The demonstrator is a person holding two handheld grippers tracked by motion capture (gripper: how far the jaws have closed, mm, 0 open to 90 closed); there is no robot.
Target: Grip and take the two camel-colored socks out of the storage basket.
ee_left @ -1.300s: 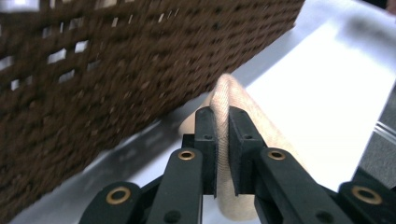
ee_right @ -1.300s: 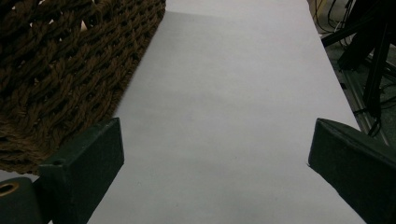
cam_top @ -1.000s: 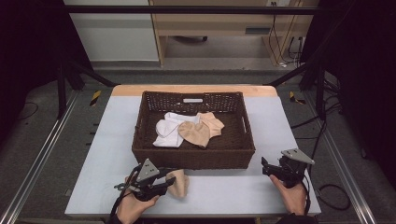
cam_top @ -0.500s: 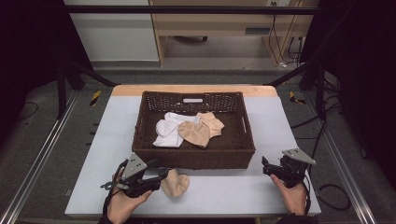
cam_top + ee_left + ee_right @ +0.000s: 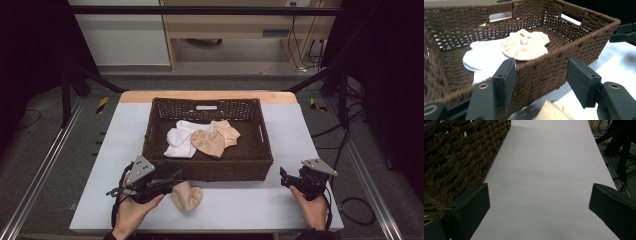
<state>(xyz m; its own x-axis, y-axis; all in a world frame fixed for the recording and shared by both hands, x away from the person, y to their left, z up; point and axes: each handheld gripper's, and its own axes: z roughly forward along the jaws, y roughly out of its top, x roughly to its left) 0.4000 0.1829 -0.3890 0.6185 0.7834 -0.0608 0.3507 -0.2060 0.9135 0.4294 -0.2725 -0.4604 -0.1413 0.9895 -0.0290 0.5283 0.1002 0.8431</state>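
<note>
— Sock, beige [image 5: 187,195]: one item, lying loose on the table [image 5: 100,200] just in front of the basket [image 5: 207,170], right beside the left gripper [image 5: 172,179]. Are you logging its condition?

— Logging now. Soft, light, limp by the look of it; likely sagging and folding when lifted, nothing fragile. Best hold: pinching a bunched fold near the middle or the cuff.

— Left gripper status?

— Jaws have just been opening and are standing wide; nothing is sitting between them, and the beige sock [image 5: 551,111] is showing low beneath them.

— Right gripper [image 5: 286,179]?

— Resting at the table's far side, jaws spread, gripping nothing.

— Basket contents?

— A white sock [image 5: 181,140] and more beige socks [image 5: 216,138], lying overlapped inside.
</note>
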